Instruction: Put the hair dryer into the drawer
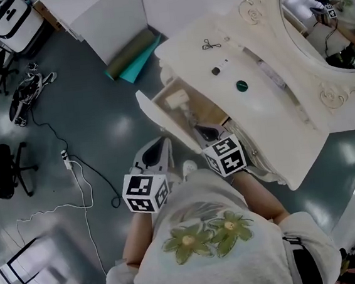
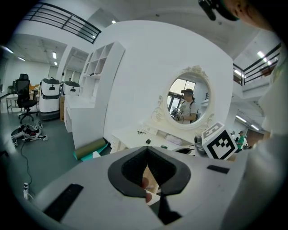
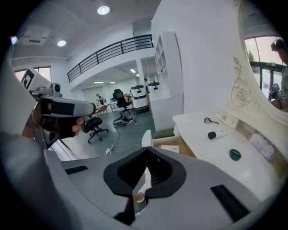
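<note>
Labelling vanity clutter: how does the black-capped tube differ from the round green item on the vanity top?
The black-capped tube is white, elongated and lying on its side. The round green item is dark green, low and compact. Both rest on the white vanity top, apart.

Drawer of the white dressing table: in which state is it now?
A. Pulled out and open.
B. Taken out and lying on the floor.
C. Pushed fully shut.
A: in the head view the drawer stands pulled out from the dressing table, and its wooden inside shows, with a pale box in it.
</note>
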